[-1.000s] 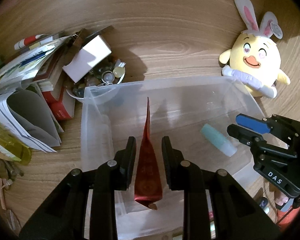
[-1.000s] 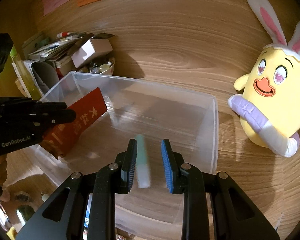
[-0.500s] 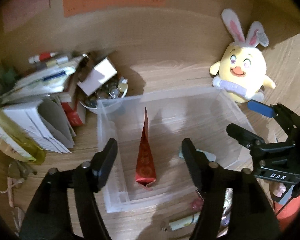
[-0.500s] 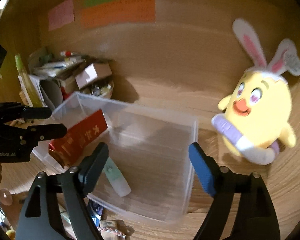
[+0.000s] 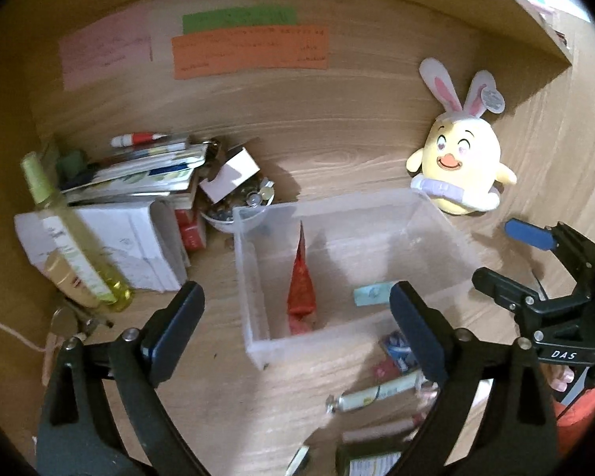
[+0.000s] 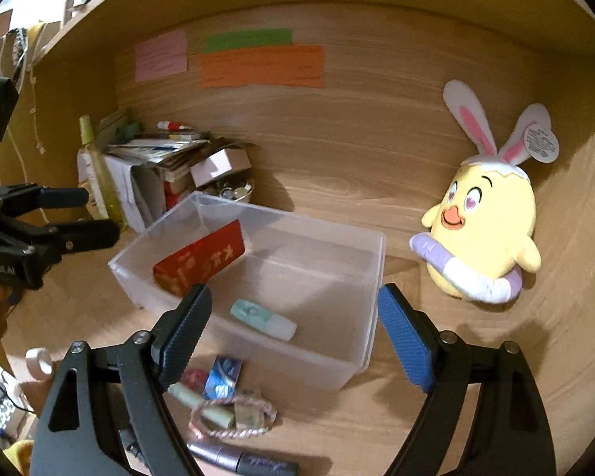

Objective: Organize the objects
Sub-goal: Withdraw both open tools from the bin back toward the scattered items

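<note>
The red packet (image 6: 200,263) and mint tube (image 6: 263,319) lie in the clear bin (image 6: 371,277). The left gripper (image 5: 295,317) is opening, the right gripper (image 6: 293,331) wide—both empty. Loose clutter (image 6: 222,400) at six o'clock should be approached next—one item gripped squarely.

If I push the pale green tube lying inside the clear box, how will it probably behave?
The pale green tube looks round and lies on its side, so it would probably roll across the floor of the clear box. It looks like rigid plastic, so likely stiff and light. Its smooth surface may be somewhat slippery.
</note>
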The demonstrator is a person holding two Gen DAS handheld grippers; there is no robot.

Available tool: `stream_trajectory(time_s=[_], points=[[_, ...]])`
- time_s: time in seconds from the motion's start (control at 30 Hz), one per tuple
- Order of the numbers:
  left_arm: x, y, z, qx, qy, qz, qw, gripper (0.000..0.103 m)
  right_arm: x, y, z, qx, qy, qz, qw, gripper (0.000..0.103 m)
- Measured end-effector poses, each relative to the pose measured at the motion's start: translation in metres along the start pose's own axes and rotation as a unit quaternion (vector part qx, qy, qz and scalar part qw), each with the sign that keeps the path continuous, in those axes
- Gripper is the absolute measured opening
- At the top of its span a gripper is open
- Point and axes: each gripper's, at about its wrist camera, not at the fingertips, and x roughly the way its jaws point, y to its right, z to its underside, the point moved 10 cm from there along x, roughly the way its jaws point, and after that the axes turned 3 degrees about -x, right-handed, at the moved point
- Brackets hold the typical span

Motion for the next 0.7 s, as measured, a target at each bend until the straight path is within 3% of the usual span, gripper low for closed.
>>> stream_trajectory(time_s=[0.17, 0.7], points=[[-0.016, -0.004, 0.024, 0.003, 0.001, -0.008, 1.0000, 0.097, -0.013, -0.013, 0.017, -0.003, 0.002, -0.001, 1.000, 0.083], [-0.038, -0.039, 0.123, -0.008, -0.039, -0.037, 0.9985, 0.097, -0.020, -0.084, 0.068, -0.003, -0.039, -0.083, 0.996, 0.083]])
